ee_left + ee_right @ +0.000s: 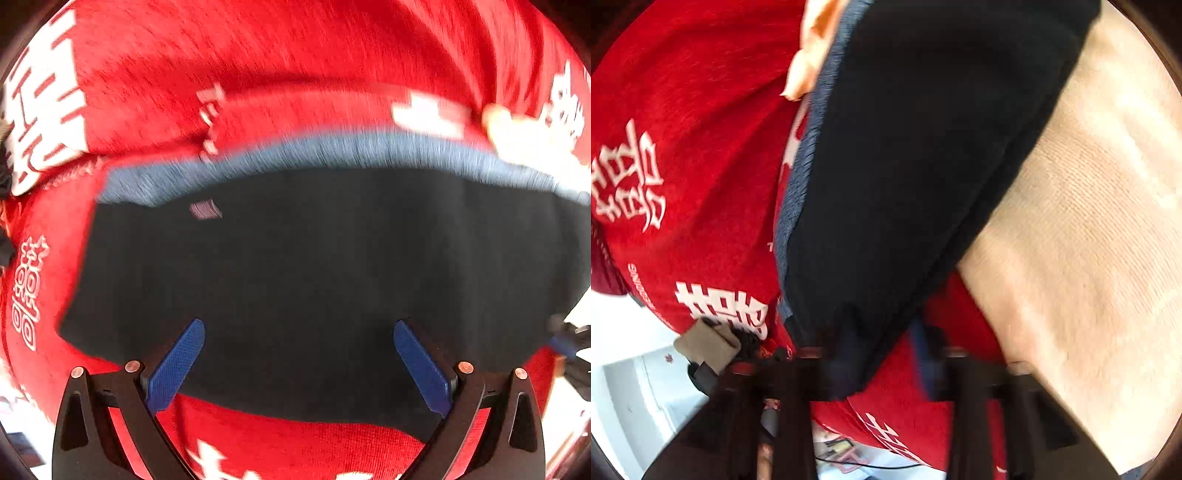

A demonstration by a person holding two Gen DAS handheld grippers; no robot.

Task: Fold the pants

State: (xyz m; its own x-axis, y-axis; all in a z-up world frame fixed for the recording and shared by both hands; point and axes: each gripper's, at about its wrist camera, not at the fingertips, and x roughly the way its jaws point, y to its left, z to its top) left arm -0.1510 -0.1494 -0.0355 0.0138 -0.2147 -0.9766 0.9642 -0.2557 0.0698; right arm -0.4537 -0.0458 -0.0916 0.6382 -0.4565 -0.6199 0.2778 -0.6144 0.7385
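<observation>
- Two grippers are in play. The left gripper point(299, 354) hangs over the pants point(314, 277) with its jaws wide apart and nothing between them, so that side of the garment is unsecured.
- The right gripper point(882, 354) is blurred. Its jaws stand close together with the near corner of the pants point(923, 166) between them; a firm pinch cannot be confirmed.
- Risk: a shallow bite on thin fabric may slip during any pull, dropping the corner and undoing the fold.
- Risk: with one side free, a pull from the right may drag the whole garment across the red printed cloth point(258, 55) instead of folding it, or bunch that cloth.
- Pants: dark, nearly black, lying flat in a compact slab on the red cloth, with a blue-grey band point(332, 147) along the far edge.
- Beyond lies a beige cloth point(1089, 240), which the moving fabric could snag.
</observation>
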